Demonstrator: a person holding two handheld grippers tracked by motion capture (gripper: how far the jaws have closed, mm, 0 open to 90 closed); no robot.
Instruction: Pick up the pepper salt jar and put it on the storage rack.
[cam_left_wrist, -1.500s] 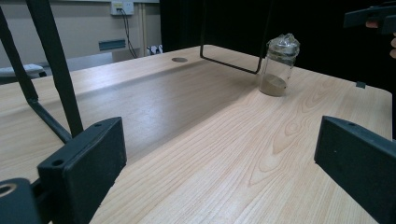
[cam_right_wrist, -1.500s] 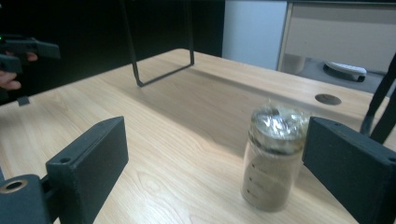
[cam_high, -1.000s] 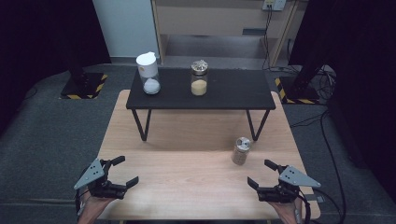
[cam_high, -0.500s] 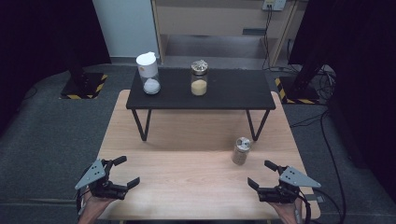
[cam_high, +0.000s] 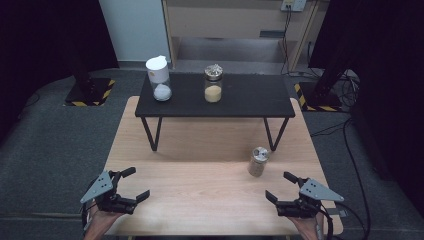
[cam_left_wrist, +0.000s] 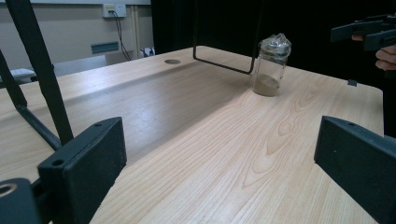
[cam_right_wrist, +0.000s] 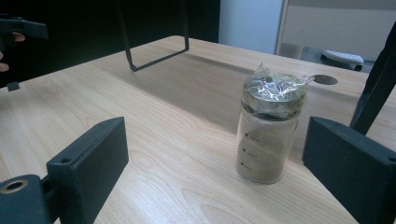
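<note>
A small glass jar (cam_high: 258, 161) with a foil-wrapped lid and brown powder stands on the wooden table (cam_high: 200, 150), right of centre; it is also in the right gripper view as the jar (cam_right_wrist: 271, 128) and in the left gripper view as the jar (cam_left_wrist: 271, 65). My right gripper (cam_high: 281, 187) is open near the table's front right corner, a short way in front of the jar, nothing between its jaws. My left gripper (cam_high: 135, 183) is open near the front left corner, empty. On the black bench (cam_high: 250, 97) stand a white-lidded jar (cam_high: 159, 78) and a jar of yellow grains (cam_high: 213, 83).
The low black bench stands across the far half of the table on thin metal legs (cam_high: 151, 134). Dark floor surrounds the table, with cables (cam_high: 345, 85) at the right and stand bases (cam_high: 90, 92) with hazard stripes behind.
</note>
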